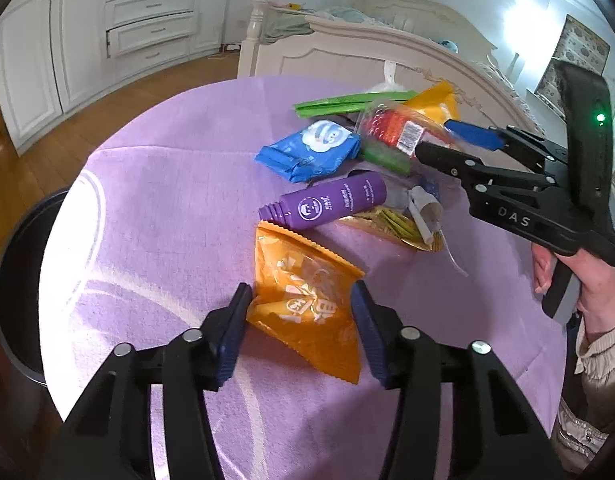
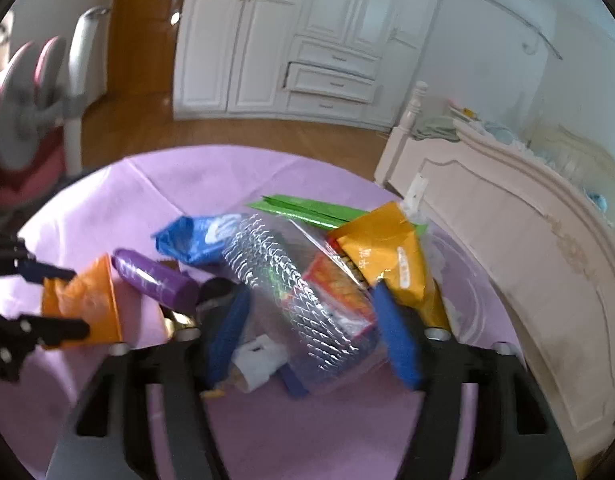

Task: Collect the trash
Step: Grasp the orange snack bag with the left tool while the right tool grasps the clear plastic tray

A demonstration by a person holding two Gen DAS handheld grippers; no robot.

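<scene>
Left wrist | left tool [image 1: 301,312] pinches orange wrapper [image 1: 303,300] | purple tablecloth [image 1: 167,184]

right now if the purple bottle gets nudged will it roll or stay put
The purple bottle lies on its side and looks round, so it would probably roll. It has no cap and looks like plastic, so it is likely light. The wrappers beside it might stop it.

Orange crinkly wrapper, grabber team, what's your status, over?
Left gripper pinching orange crinkly plastic wrapper. Right gripper straddling clear silvery-patterned plastic bag; contact unclear. Purple plastic bottle beside orange wrapper, not blocking.
</scene>
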